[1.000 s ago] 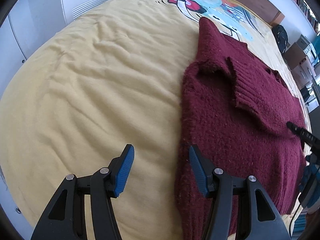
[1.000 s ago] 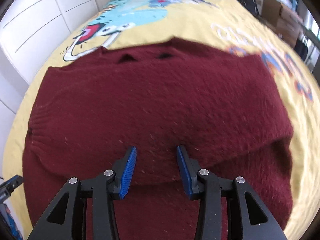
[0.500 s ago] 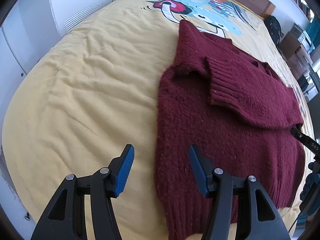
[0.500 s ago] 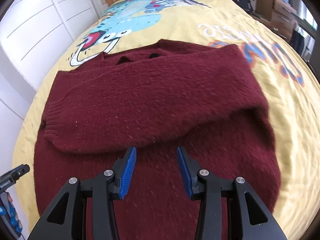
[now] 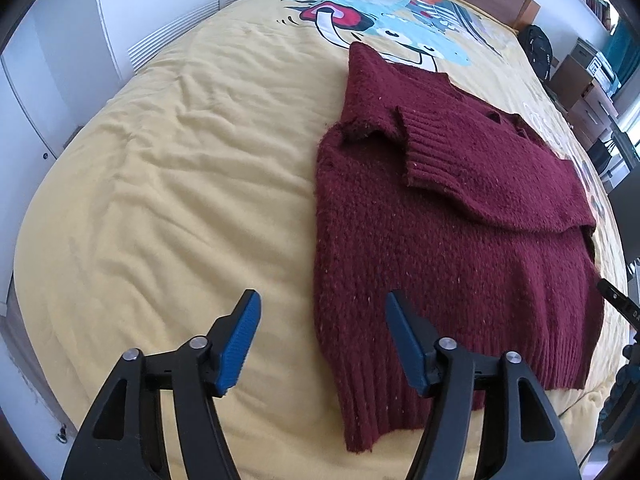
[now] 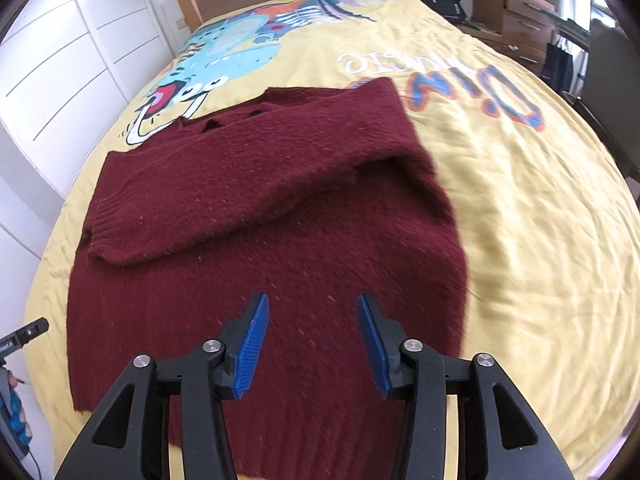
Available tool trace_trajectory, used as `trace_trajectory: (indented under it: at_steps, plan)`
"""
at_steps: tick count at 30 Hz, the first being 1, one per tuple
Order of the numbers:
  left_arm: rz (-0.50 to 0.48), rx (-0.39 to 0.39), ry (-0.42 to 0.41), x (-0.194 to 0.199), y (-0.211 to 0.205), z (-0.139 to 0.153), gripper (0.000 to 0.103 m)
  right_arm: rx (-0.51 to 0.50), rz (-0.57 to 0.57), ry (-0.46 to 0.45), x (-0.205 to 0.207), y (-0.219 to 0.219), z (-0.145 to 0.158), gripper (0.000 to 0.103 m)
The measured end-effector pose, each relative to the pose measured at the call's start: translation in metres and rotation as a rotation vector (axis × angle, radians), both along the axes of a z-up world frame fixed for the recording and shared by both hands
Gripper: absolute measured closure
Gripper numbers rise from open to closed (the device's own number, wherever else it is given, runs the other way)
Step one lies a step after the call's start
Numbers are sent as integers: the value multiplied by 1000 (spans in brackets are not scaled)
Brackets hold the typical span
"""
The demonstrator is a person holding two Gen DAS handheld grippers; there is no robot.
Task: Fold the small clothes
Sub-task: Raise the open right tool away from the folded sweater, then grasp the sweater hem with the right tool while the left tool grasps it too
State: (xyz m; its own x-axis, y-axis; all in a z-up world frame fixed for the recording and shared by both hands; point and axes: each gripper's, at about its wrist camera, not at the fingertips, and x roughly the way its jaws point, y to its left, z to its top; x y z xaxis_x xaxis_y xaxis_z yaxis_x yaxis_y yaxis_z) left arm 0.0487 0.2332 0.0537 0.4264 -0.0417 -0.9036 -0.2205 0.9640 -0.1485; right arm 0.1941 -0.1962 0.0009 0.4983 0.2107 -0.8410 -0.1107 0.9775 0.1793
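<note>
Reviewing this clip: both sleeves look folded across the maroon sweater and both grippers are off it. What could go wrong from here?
1. The folded sleeve lies loosely across the sweater; lifting the hem may let it slide out.
2. The left gripper, jaws opening and empty, straddles the sweater's side edge and might also pinch the yellow bedcover.
3. The right gripper, also opening and empty, hangs over thick knit; it may catch only the top layer.

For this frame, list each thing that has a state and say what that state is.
Dark red knitted sweater: lying flat on the bed, both sleeves folded across the chest, body not yet folded.
Yellow printed bed cover: spread out, wrinkled.
Left claw: empty, jaws opening, above the sweater's ribbed bottom corner.
Right claw: empty, jaws opening, above the sweater's lower body.
</note>
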Motion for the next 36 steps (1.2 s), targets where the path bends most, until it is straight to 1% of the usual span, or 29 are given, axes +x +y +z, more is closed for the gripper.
trace_trajectory:
  at_steps: [2,7,9,10,18,22,25,28,36]
  plan:
    - [-1,1,-2,-4,-1,1,34,-1,-15,-5,-9,-10,3,51]
    - [2,-12,2,-13,0,0,33,-4,-56,-6,-27,-35,5,48]
    - [3,-18,6,-16,0,-1,27,0,-72,1,-34,-44,3,45]
    - [4,-19,9,-17,0,-2,26,1,-79,8,-37,-48,2,45]
    - [15,-34,30,-31,1,-12,24,23,-108,70,-63,-75,-17,42]
    - [29,-44,43,-37,3,-18,24,62,-102,109,-73,-85,-27,40]
    - [37,-49,52,-42,3,-22,24,96,-95,132,-76,-89,-33,39]
    - [40,-75,56,-44,2,-26,24,118,-79,153,-78,-89,-39,38]
    - [25,-122,59,-38,-4,-34,24,174,-28,209,-71,-73,-56,38]
